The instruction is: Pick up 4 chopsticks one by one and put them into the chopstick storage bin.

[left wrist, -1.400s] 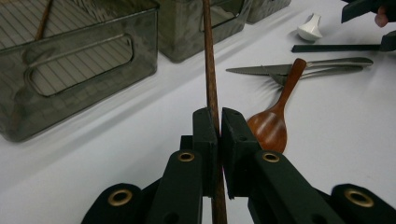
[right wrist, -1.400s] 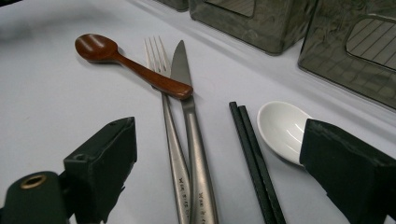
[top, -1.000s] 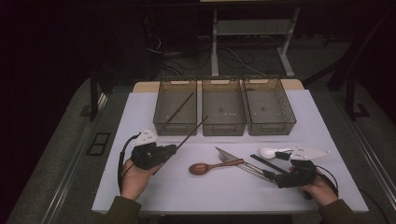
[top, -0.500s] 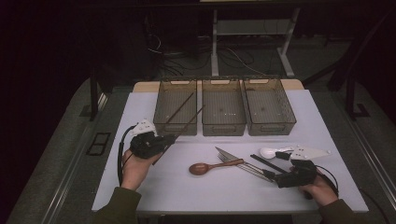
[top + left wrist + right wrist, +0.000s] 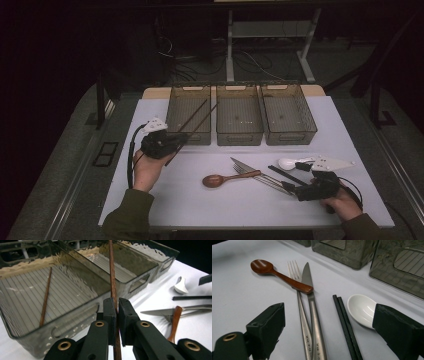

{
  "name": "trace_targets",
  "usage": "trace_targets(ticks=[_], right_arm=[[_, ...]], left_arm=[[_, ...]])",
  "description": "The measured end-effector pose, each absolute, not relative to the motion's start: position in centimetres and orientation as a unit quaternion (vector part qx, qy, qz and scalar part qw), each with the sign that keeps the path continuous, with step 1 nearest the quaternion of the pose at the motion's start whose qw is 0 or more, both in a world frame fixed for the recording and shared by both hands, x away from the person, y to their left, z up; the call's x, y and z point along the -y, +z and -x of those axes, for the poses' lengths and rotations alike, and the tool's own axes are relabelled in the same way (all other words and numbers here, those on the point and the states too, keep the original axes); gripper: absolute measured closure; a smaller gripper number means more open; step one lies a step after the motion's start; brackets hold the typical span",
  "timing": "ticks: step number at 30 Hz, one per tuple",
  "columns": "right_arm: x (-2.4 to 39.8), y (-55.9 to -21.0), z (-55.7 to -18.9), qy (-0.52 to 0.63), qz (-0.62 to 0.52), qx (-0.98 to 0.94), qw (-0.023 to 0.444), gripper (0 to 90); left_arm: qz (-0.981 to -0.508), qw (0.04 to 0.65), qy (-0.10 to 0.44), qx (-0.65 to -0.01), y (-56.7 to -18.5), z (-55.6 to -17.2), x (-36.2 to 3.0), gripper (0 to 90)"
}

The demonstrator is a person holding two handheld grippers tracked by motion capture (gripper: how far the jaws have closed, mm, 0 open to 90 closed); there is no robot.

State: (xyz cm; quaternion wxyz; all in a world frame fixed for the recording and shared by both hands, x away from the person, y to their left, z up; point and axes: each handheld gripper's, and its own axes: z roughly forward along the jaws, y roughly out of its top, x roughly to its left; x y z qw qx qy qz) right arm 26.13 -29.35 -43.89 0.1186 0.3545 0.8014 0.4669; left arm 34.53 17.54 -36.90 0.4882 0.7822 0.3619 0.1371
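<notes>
My left claw (image 5: 115,315) pinches a slim brown wooden chopstick (image 5: 112,277) over the ribbed, smoky plastic bin (image 5: 75,312). My right claw (image 5: 329,332) gapes wide above the steel fork (image 5: 300,312), knife (image 5: 312,315) and black chopsticks (image 5: 345,322).

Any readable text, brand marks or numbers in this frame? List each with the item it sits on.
Fork handle: small engraved marking near the end, too blurred to read.
Knife handle: a similar engraved marking, also too blurred to read.
No readable text on the clear bins, wooden spoon, white spoon, black chopsticks or brown chopstick.
</notes>
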Motion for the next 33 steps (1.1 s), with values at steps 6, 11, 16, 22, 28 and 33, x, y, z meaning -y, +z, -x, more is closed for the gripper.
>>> trace_targets(ticks=[6, 11, 16, 22, 28, 33], right_arm=[[29.4, -43.9, -26.1, 0.467, -0.354, -0.802, 0.118, 10.8], [29.4, -43.9, -26.1, 0.468, -0.355, -0.801, 0.119, 10.8], [29.4, -43.9, -26.1, 0.469, -0.355, -0.8, 0.118, 10.8], [29.4, -43.9, -26.1, 0.47, -0.354, -0.8, 0.119, 10.8], [29.4, -43.8, -26.1, 0.47, -0.356, -0.799, 0.118, 10.8], [29.4, -43.9, -26.1, 0.471, -0.355, -0.799, 0.118, 10.8]], left_arm=[[-0.782, 0.483, 0.143, -0.368, -36.2, -36.0, -17.4, 83.8], [-0.782, 0.479, 0.148, -0.371, -35.7, -37.6, -17.4, 83.8], [-0.778, 0.478, 0.153, -0.378, -35.3, -39.2, -17.3, 83.8], [-0.775, 0.474, 0.158, -0.387, -34.9, -41.1, -17.2, 83.8], [-0.776, 0.463, 0.165, -0.394, -34.9, -42.8, -17.1, 83.8], [-0.771, 0.463, 0.172, -0.402, -35.0, -44.1, -17.2, 83.7]])
